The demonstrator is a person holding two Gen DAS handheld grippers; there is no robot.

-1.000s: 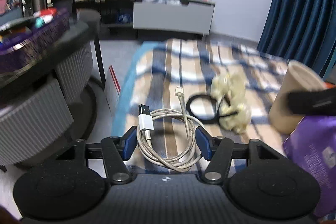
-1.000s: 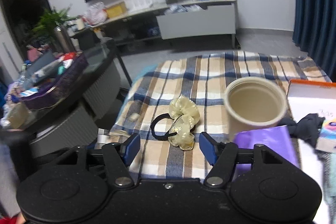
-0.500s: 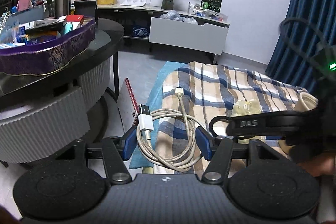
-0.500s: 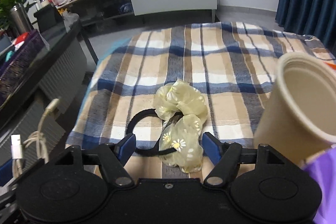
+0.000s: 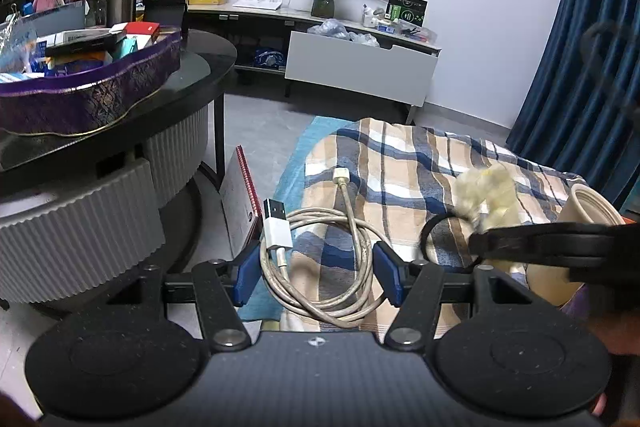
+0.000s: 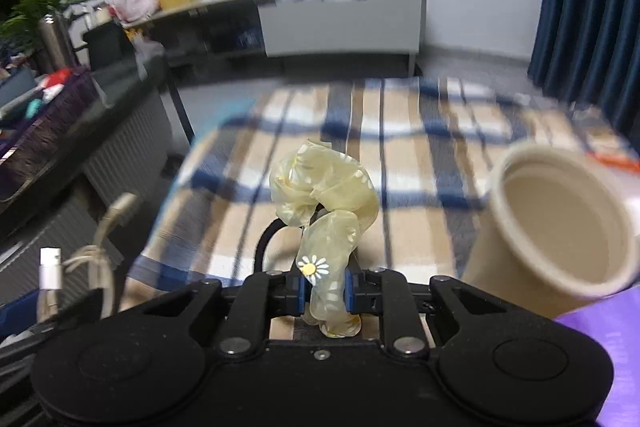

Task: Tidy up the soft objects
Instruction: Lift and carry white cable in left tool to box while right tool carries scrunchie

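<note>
My left gripper (image 5: 316,269) is shut on a coiled beige USB cable (image 5: 320,255) and holds it above the near edge of the plaid cloth (image 5: 400,163). My right gripper (image 6: 325,293) is shut on a pale yellow daisy-print hair tie (image 6: 324,203) with a black elastic band (image 6: 266,239), lifted off the cloth (image 6: 400,131). The hair tie (image 5: 484,195) also shows in the left wrist view, with the right gripper (image 5: 540,245) at the right edge. A beige paper cup (image 6: 560,223) stands just right of the right gripper. The cable (image 6: 100,251) shows at lower left.
A round black table (image 5: 192,67) with a purple tray (image 5: 100,87) of clutter stands at left. A red-spined notebook (image 5: 244,195) leans by the cloth edge. A purple packet (image 6: 600,347) lies at lower right. A TV cabinet (image 5: 360,67) and blue curtains (image 5: 580,67) are behind.
My right gripper moved in and shut on the yellow hair tie, lifting it off the cloth. My left gripper rose and pulled back, still holding the cable.
</note>
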